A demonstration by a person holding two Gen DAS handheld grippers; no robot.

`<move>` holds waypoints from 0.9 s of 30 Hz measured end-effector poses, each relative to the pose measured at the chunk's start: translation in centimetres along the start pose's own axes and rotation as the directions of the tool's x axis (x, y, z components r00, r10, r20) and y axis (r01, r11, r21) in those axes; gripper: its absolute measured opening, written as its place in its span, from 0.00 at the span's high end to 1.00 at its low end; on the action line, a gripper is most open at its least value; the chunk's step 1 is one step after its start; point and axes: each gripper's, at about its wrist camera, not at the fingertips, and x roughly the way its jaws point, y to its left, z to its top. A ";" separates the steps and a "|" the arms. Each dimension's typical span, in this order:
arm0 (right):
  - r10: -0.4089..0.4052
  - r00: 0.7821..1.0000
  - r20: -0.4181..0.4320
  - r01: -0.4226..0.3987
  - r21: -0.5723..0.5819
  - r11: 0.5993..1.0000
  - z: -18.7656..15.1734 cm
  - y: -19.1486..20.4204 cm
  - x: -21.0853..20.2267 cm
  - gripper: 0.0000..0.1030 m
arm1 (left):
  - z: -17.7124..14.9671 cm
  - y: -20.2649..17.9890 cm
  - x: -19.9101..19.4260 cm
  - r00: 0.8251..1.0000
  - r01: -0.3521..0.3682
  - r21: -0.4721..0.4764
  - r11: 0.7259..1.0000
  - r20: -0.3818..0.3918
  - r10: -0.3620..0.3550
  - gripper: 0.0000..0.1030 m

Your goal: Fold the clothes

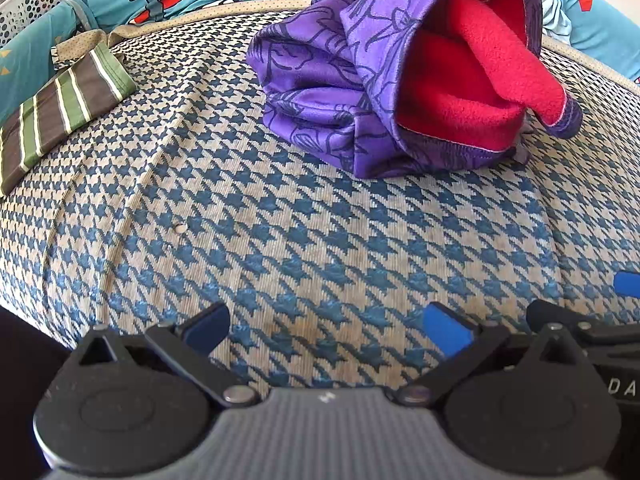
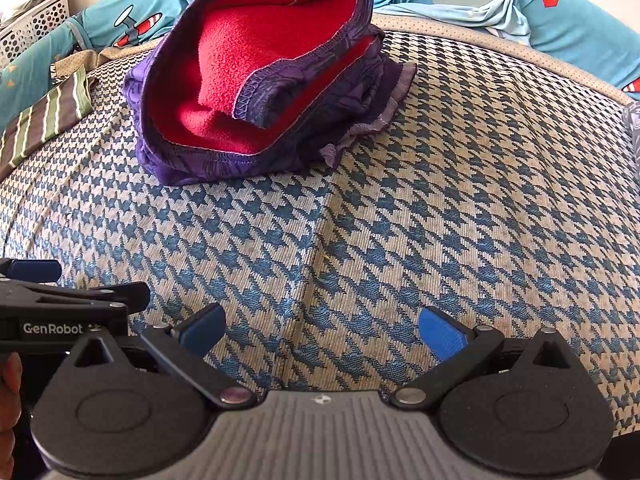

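On the houndstooth cover [image 1: 304, 232] lies the bunched purple garment [image 1: 320, 92]; each hand-held gripper, left [image 1: 326, 330] and right [image 2: 322, 330], gapes empty.

Houndstooth-covered surface [image 1: 320, 240], blue on beige, filling the middle of both frames. A purple garment with red fleece lining [image 1: 384, 80] is lying bunched on it toward the upper centre. A striped green-and-brown cloth [image 1: 60, 116] is resting at its upper-left edge. Teal printed bedding [image 2: 580, 32] is running along the top border.
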 end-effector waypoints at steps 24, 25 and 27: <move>-0.004 0.999 0.045 0.002 0.049 0.999 1.0 -0.5 -0.3 0.00 | 2.4 0.8 -0.4 0.999 0.006 0.021 1.000 0.054 -0.007 0.00; 0.005 0.998 0.055 -0.008 0.054 0.999 1.2 -0.6 -0.4 0.00 | 2.5 1.0 -0.3 0.998 0.005 0.022 1.000 0.057 -0.006 0.00; 0.027 0.996 0.085 -0.032 0.063 0.998 1.5 -0.8 -0.9 0.00 | 3.0 1.1 -0.3 0.998 0.003 0.023 1.000 0.060 -0.005 0.00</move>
